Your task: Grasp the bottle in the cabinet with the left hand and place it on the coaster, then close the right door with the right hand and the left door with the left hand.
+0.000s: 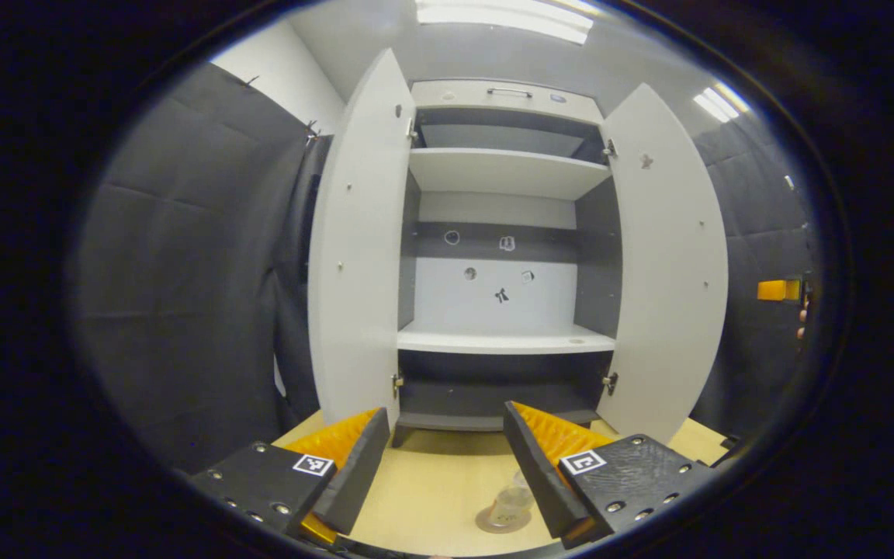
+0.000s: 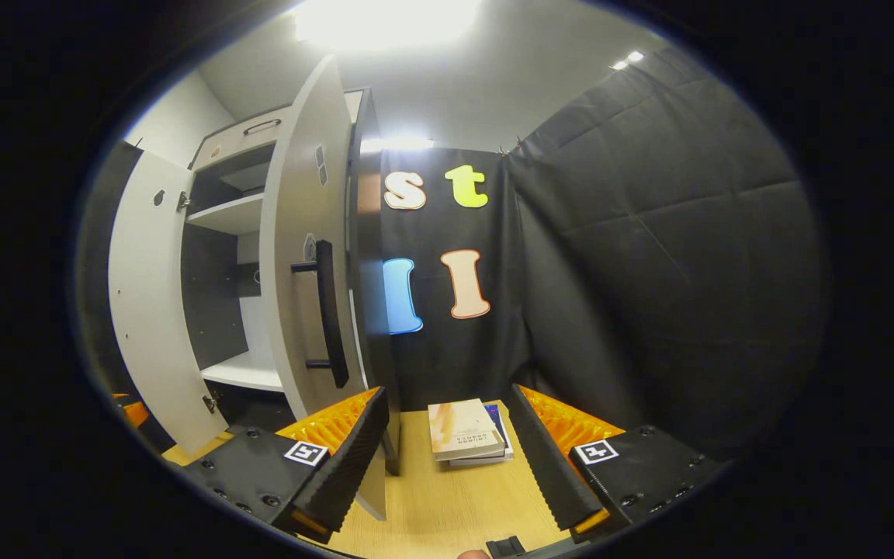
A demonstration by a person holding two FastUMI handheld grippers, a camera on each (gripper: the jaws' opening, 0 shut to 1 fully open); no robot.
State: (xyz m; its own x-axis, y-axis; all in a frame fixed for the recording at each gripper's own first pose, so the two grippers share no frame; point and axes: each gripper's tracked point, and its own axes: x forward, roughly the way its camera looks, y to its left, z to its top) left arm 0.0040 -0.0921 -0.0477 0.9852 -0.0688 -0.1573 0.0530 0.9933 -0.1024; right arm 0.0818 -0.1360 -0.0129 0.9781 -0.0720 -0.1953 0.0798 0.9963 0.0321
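A: From my left claw [image 1: 441, 466] I face the cabinet [image 1: 505, 101] on the table [image 1: 431, 481], both doors swung out: left door [image 1: 354, 256], right door [image 1: 668, 264].

B: And the bottle?

A: The bottle [image 1: 513, 498] stands on the coaster [image 1: 503, 522] on the table, before the cabinet, between my claw's fingers.

B: Your right claw?

A: My right claw [image 2: 447, 458] sits beside the right door's handle [image 2: 328, 310]; books [image 2: 466, 431] lie stacked ahead, right of the cabinet.

A pale wooden table [image 1: 431, 481] carries everything. Ahead of the left gripper [image 1: 441, 466] the open cabinet [image 1: 501, 233] stands on it, and a clear bottle [image 1: 511, 501] sits on a round coaster [image 1: 493, 523] just under that claw's right finger. Ahead of the right gripper [image 2: 447, 458], between its fingers, two stacked books [image 2: 466, 431] lie flat.
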